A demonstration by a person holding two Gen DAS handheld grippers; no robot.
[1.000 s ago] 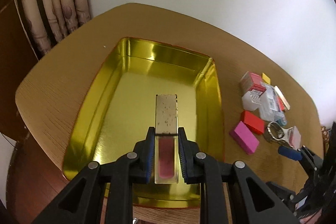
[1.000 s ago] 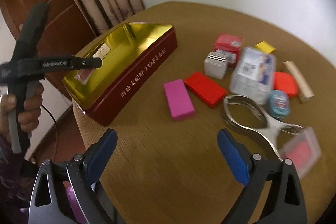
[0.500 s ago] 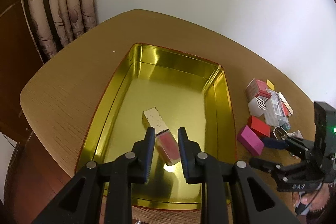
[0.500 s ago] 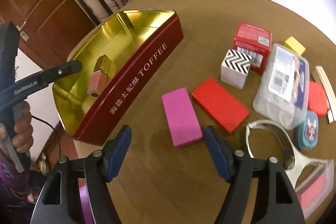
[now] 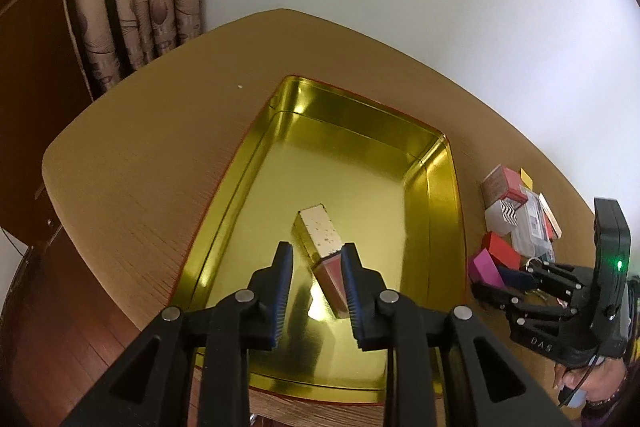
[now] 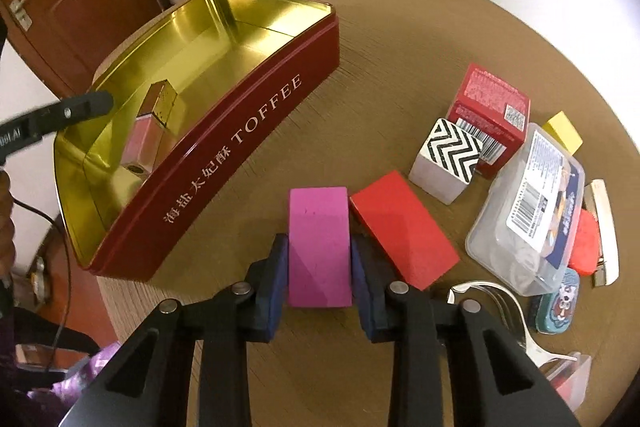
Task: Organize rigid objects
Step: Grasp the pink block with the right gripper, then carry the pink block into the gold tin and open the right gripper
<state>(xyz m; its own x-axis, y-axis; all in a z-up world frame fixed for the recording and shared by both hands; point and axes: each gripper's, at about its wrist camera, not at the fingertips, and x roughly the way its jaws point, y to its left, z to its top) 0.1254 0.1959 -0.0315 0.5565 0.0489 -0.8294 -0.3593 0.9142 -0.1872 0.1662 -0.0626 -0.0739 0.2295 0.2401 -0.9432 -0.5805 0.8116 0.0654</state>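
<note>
Two grippers are visible: the right gripper [image 6: 319,259] clenches the pink block [image 6: 319,247] on the table [image 6: 400,27], beside the red block [image 6: 404,227]. The left gripper [image 5: 316,291] is released above the lipstick [image 5: 324,255] lying inside the gold tin [image 5: 360,115].

Left gripper [image 5: 316,265] released the lipstick [image 5: 323,254] (now in the tin); right gripper [image 6: 319,258] closed around pink block [image 6: 319,242]

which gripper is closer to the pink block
Right. The right gripper has its fingers on both sides of the pink block; the left gripper is over the gold tin.
</note>
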